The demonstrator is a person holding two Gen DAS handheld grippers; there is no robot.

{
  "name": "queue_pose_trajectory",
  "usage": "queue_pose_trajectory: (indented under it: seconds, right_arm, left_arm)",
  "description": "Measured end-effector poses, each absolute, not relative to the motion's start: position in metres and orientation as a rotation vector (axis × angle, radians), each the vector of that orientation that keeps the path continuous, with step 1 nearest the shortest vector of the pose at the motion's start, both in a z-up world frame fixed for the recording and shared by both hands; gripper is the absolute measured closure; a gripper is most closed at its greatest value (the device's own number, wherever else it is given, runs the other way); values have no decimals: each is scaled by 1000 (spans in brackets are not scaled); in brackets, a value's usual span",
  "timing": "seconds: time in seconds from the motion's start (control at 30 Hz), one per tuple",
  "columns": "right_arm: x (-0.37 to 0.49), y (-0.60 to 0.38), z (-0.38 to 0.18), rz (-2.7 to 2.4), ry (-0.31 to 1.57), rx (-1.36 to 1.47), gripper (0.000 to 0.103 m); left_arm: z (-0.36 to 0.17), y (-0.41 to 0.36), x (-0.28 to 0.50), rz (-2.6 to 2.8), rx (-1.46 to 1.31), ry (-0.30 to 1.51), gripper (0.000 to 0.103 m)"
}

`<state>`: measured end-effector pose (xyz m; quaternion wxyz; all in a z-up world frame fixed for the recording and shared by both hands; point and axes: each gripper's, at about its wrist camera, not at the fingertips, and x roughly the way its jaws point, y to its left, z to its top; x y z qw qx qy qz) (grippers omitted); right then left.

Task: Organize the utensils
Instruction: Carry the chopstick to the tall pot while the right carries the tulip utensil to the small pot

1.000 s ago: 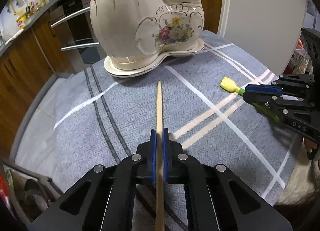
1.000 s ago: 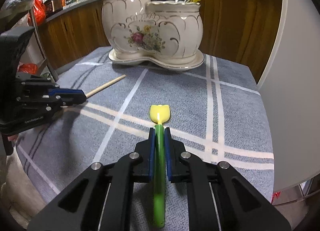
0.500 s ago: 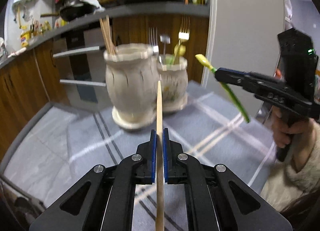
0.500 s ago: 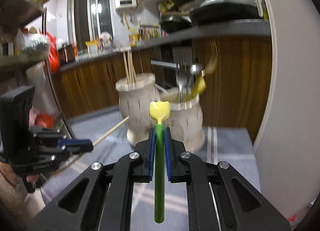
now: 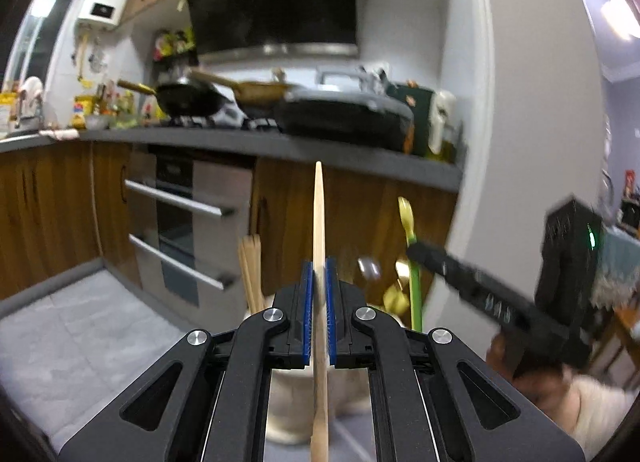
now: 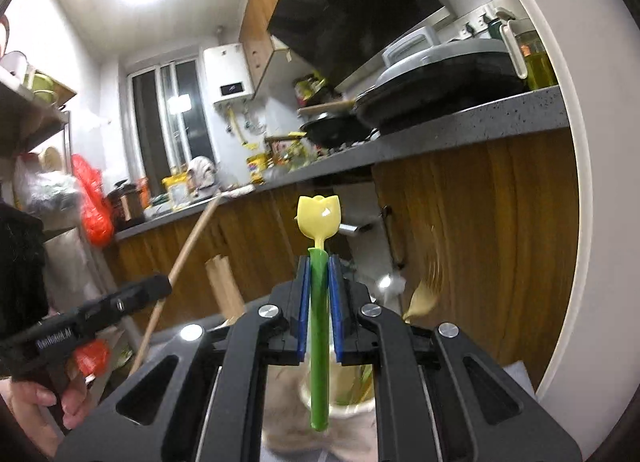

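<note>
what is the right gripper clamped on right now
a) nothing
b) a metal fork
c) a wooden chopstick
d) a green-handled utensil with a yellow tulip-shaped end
d: in the right wrist view the right gripper has its blue pads closed on the green-handled utensil, its yellow tulip end sticking out ahead of the fingers.

the left gripper (image 5: 318,294) points about level, its blue pads clamped tight on a thin stick. the right gripper (image 6: 319,294) is level too, pads pinched on a green stem. each sits beside the other, off to its side, gripped from below by a hand (image 6: 44,402).
</note>
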<state>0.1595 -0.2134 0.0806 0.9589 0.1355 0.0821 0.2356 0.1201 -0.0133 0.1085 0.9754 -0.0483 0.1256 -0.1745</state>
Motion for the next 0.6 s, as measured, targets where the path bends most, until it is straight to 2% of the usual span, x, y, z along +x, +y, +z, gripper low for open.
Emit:
queue_pose_trajectory:
  seconds: [0.2, 0.33, 0.6]
  right_arm:
    - [168, -207, 71, 387, 98, 228, 94]
    - [171, -199, 61, 392, 117, 179, 94]
    - [175, -193, 55, 399, 189, 120, 94]
  left_arm:
    - [117, -23, 163, -248, -106, 136, 96]
    - [108, -30, 179, -202, -74, 82, 96]
    - [85, -34, 161, -216, -35, 68, 96]
